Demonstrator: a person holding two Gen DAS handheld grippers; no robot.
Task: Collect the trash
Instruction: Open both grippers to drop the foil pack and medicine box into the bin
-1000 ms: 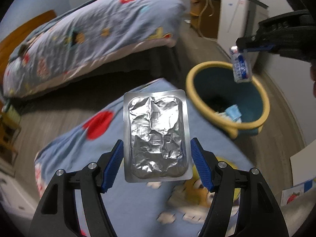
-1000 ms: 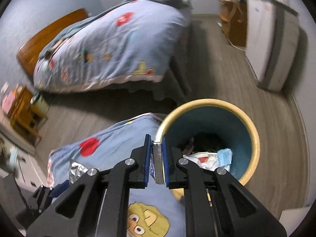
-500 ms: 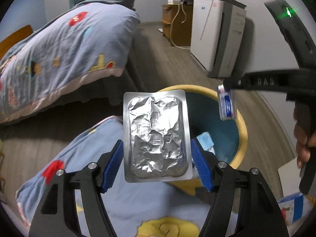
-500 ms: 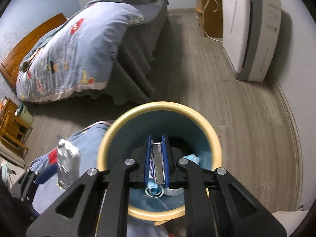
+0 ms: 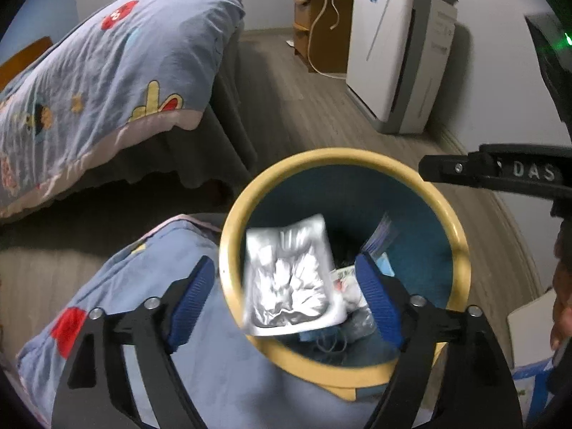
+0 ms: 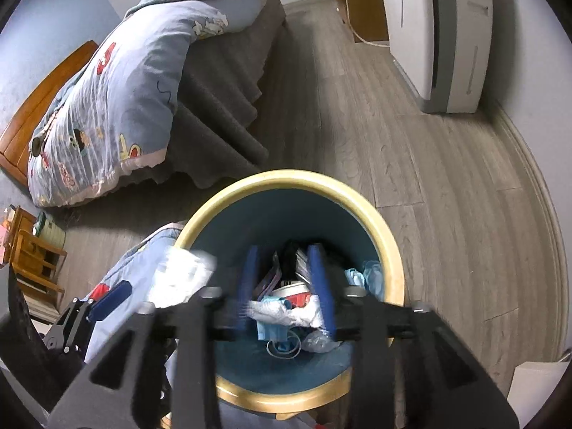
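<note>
Left wrist view: looks steeply down, close over the bin (image 5: 454,228).
Right wrist view: also steeply down, close above it.
Shared: bin (image 6: 389,246), bed (image 5: 107,71), floor (image 6: 429,164).

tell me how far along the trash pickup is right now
Done: wrappers and a mask already lie in the bin. In hand: nothing gripped. Both tongs have just been opening; the foil pack hangs blurred and loose between the left tongs over the bin. Right tongs are empty. No other trash shows.

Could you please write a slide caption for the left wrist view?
Left gripper opens, dropping foil pack into yellow-rimmed bin.
</note>
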